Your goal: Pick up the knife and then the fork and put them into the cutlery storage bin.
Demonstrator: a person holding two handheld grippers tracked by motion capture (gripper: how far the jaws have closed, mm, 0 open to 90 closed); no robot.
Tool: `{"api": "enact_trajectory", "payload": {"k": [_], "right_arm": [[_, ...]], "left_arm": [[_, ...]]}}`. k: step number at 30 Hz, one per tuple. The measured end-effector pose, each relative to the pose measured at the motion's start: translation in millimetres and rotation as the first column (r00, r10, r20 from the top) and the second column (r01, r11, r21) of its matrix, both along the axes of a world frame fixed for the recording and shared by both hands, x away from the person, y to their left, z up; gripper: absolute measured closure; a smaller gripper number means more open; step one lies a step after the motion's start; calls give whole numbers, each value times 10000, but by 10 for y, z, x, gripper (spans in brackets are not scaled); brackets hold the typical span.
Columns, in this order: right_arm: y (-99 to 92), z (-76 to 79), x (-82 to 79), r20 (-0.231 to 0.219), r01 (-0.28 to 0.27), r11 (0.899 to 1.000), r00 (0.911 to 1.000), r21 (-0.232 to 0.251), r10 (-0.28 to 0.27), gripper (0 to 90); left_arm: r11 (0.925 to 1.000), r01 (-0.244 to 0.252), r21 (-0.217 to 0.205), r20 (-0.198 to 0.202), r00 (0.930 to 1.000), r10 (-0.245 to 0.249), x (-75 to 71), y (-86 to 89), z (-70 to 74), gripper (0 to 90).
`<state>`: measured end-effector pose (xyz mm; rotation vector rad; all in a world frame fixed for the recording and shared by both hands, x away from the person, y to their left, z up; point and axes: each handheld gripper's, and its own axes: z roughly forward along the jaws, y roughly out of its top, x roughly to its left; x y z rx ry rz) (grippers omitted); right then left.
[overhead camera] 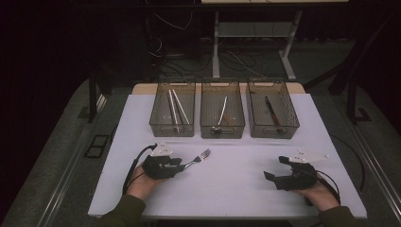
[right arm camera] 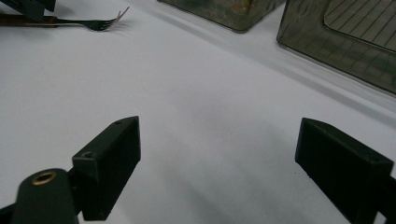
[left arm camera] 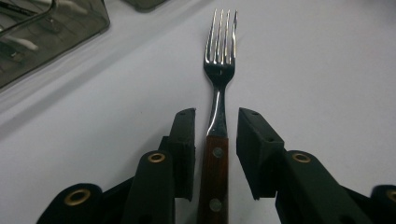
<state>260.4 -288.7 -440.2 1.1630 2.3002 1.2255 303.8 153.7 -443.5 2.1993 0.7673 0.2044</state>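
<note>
High view: left hand-held gripper (overhead camera: 182,164) lies low, straddling the fork (overhead camera: 198,158) handle.

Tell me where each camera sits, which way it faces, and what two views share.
High view: above the person's side, looking forward and down on the table and three bins; both hands, the left gripper and right gripper show.
Left gripper view: rides that gripper, looking along its jaws at the fork between them; a gap shows at each side.
Right gripper view: rides that gripper, looking across the table between wide-apart jaws.
Shared: the fork lies in all three views; the right gripper view catches the left gripper far off.
</note>
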Motion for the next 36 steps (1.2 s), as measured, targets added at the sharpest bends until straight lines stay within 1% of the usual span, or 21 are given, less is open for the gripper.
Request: {"api": "enact_trajectory", "payload": {"k": [4,6,9,12,17,19,21,24,27,30,31,36], "right_arm": [[3,-5,4,-18,-38,10000,10000,-55,38,143],[7,-5,1,-4,-59,9999,10000,-101,59,143],[7,-6,3,17,-69,9999,10000,-106,69,143],[6,-6,4,18,-67,9999,10000,-109,67,143],[8,-5,6,-101,-43,10000,9999,11,43,143],[13,-6,7,-184,32,10000,9998,90,-31,143],[13,-7,16,-240,42,9998,9997,219,-37,143],[19,-6,18,-258,39,9996,9997,278,-31,143],[37,2,26,-265,-59,9997,9996,242,66,143],[51,21,36,-394,-159,9989,9991,444,177,143],[60,25,40,-430,-176,9986,9989,502,197,143],[120,81,48,-575,-375,9965,9975,745,418,143]], "left_arm": [[9994,221,273,-161,9996,-217,10,-34,-33,697],[9989,240,399,-147,9996,-234,7,-45,-40,713],[9991,206,367,-165,9997,-200,9,-38,-45,735],[9980,334,537,2,9994,-335,-8,-42,-50,741],[9976,232,654,-58,9997,-228,-9,-59,-41,769],[9976,231,653,-35,9997,-229,-10,-62,-40,771],[9980,111,620,-103,9999,-105,-13,-66,-37,772],[9981,45,622,-113,9999,-38,-13,-69,-31,773],[9992,71,395,-200,9998,-63,-17,-80,-5,772],[9999,44,100,-195,9998,-42,-46,-113,36,773],[9998,90,161,-174,9998,-88,-53,-120,57,772],[9998,178,0,-68,9998,-178,-112,-196,152,772]]}}
